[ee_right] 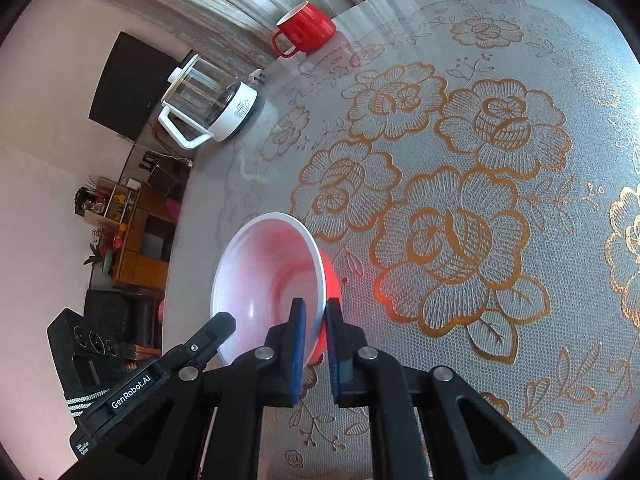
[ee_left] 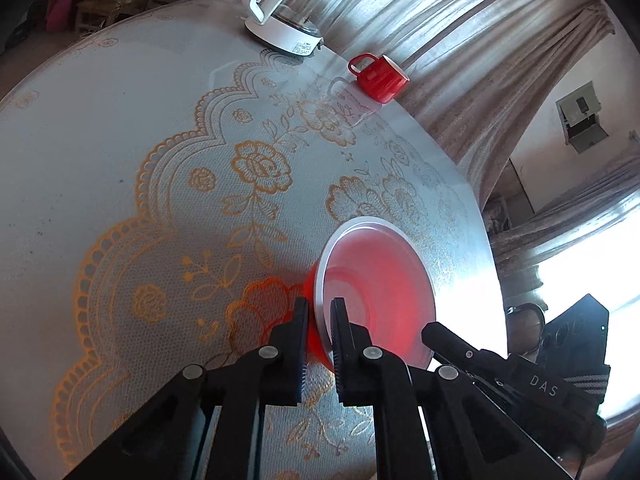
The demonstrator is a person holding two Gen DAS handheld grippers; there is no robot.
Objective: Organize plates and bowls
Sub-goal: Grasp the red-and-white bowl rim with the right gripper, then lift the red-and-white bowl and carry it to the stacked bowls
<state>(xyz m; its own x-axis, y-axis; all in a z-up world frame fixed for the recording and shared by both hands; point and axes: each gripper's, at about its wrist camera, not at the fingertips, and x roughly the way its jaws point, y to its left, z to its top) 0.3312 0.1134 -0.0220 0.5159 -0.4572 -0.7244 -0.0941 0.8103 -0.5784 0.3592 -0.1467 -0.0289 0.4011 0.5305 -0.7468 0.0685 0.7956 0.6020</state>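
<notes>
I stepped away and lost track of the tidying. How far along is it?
Nothing looks sorted yet. In hand: the left gripper and right gripper are both shut on opposite sides of the rim of one red bowl with a white inside, on the lace-covered table. Left: moving it to its place. No plates or other bowls are in view.

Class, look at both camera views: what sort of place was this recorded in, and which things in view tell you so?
Most likely a home living or dining room. A round table with a lace-patterned cover carries a glass kettle and a red mug, with pleated curtains behind. A wooden cabinet with ornaments stands by the wall.
</notes>
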